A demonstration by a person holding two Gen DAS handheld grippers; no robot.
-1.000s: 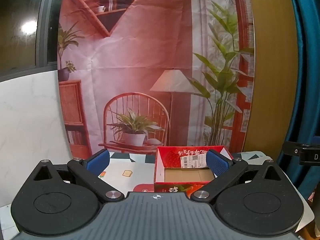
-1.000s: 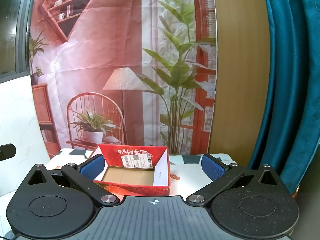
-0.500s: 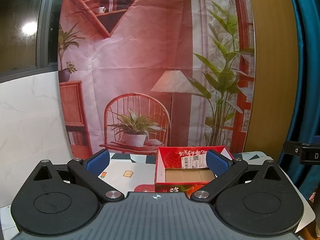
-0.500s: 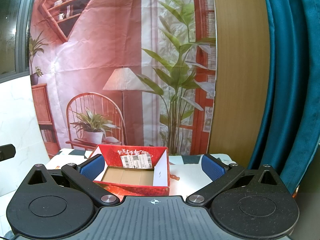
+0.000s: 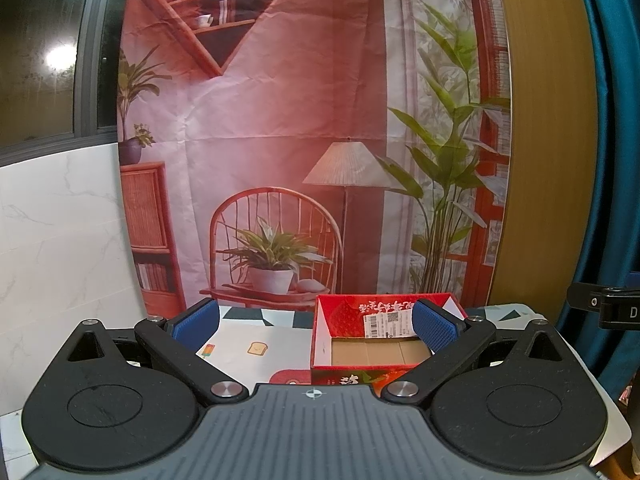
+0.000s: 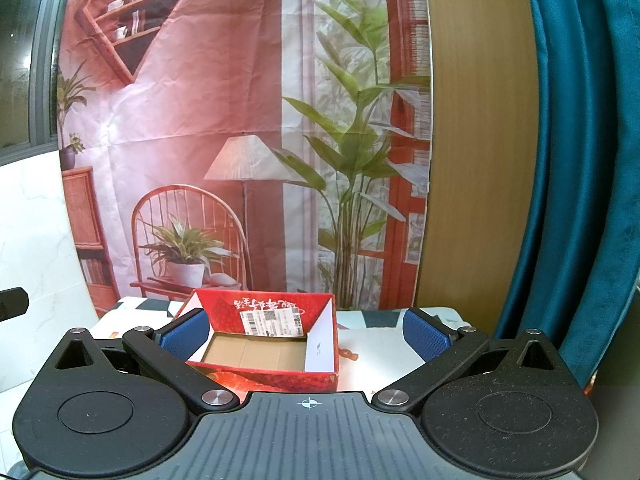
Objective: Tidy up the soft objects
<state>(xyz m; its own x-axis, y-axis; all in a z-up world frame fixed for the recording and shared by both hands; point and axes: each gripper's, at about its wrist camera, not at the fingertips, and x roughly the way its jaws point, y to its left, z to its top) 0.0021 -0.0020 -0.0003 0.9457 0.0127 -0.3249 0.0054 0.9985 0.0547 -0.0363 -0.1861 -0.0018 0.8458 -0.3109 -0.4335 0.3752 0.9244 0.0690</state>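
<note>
Against the earlier frames, nothing has shifted: both views match, box and grippers unmoved. Largest item, the printed backdrop (image 5: pixel 280 120) of a chair, lamp and plants, hangs behind the table (image 6: pixel 376 364). On the table stands the red cardboard box (image 6: pixel 256 376), open-topped, cardboard floor bare; no soft objects in view. Its inner wall carries gold script, too small to read, and a white barcode label (image 6: pixel 272 322), digits illegible. Left gripper (image 5: pixel 316 324): jaws wide apart, holding nothing. Right gripper (image 6: pixel 306 332): jaws likewise spread, holding nothing.
</note>
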